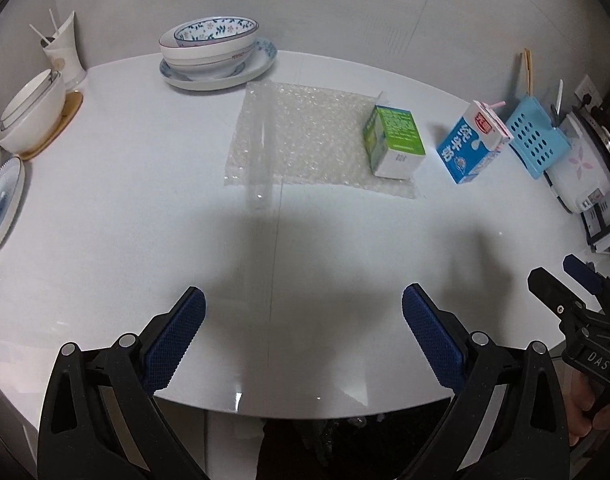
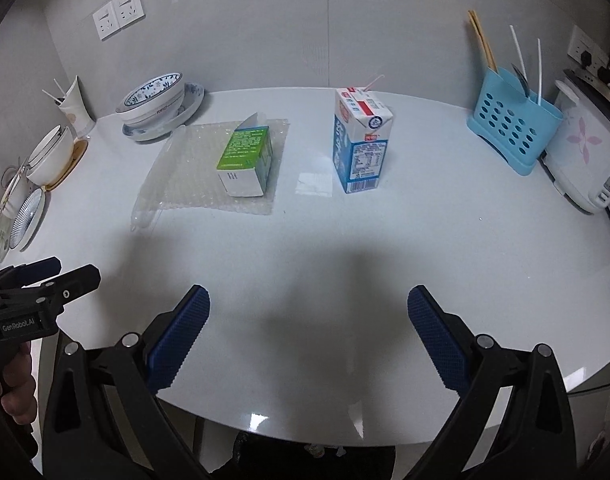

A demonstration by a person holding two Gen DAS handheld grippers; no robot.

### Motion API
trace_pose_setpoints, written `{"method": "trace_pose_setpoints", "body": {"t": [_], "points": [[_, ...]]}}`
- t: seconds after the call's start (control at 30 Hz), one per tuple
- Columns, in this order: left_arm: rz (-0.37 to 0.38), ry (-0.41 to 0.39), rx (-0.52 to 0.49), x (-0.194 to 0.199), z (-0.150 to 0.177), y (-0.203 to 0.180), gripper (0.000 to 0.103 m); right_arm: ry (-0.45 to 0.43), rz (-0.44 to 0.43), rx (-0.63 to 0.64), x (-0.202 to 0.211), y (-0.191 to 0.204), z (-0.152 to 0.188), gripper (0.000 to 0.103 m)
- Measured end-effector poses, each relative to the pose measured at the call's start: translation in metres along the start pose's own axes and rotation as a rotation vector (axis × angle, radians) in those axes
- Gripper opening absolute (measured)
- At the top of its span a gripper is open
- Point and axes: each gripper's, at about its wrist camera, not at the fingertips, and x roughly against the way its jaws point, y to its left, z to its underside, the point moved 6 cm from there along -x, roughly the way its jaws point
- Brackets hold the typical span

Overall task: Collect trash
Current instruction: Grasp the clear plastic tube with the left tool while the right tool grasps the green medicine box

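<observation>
The left gripper (image 1: 303,308), with its blue ridged pads spread wide, hovers over the near edge of the glossy white table (image 1: 105,208), holding nothing. The right gripper (image 2: 309,308) hangs beside it, jaws equally wide and empty. Mid-table lies a clear sheet of bubble wrap (image 1: 305,140), and a green-and-white carton (image 2: 247,158) lies on its side on the sheet's right part. Just right of it, apart, a blue-and-white milk carton with a pink straw (image 2: 361,140) stands upright. Stacked patterned bowls (image 1: 211,46) sit at the far left; what may be a light-blue perforated utensil holder (image 2: 513,132) stands far right.
</observation>
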Motion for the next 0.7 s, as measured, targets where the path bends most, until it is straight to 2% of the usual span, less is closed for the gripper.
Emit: {"method": "trace_pose_setpoints", "body": {"t": [0.27, 0.6, 0.7], "points": [[-0.007, 0.029, 0.007, -0.034, -0.044, 0.027, 0.097, 0.015, 0.007, 0.037, -0.034, 0.032, -0.048, 0.095], [-0.020, 0.064, -0.019, -0.069, -0.091, 0.044, 0.097, 0.064, -0.003, 0.011, -0.080, 0.060, -0.082, 0.095], [-0.028, 0.078, -0.024, -0.081, -0.106, 0.047, 0.097, 0.084, 0.003, -0.004, -0.096, 0.066, -0.092, 0.092]]}}
